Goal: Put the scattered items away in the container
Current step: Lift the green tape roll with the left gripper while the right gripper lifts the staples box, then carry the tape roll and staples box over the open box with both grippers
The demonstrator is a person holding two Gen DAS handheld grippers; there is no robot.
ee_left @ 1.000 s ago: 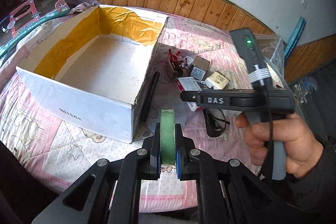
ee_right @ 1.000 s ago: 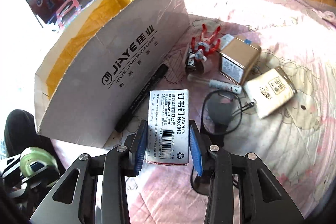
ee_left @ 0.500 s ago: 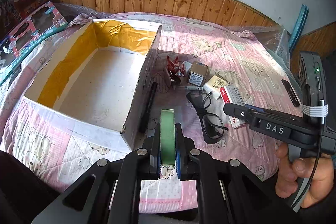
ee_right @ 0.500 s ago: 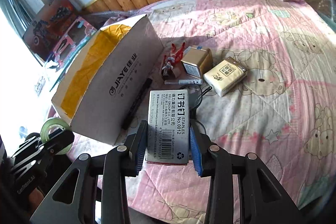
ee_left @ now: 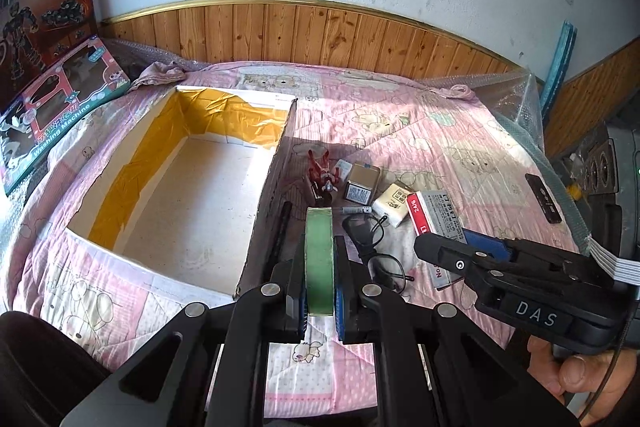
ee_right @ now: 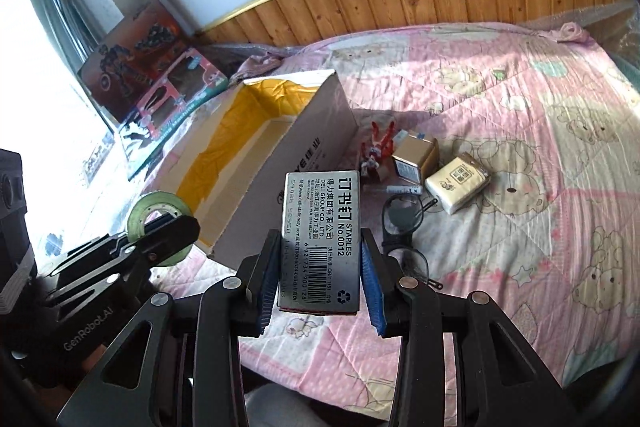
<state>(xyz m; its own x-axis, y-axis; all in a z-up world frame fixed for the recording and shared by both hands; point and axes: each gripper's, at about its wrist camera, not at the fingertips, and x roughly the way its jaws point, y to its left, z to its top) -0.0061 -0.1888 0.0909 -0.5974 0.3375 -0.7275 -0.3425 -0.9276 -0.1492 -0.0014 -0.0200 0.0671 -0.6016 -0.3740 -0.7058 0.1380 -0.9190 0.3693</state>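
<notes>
2 grippers are both busy here: the left gripper (ee_left: 319, 291) is clamping a roll of green tape (ee_left: 319, 259) on edge, and the right gripper (ee_right: 320, 279) is pinching a staples box (ee_right: 322, 239). Both are hanging above the pink quilt (ee_right: 540, 155), just beside the open cardboard box (ee_left: 176, 187), which is sitting empty.

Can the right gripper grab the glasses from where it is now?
Probably not yet. The right gripper is shut on the staples box, so its jaws are occupied. The glasses lie uncovered on the quilt; drop the staples box into the cardboard box first.
</notes>
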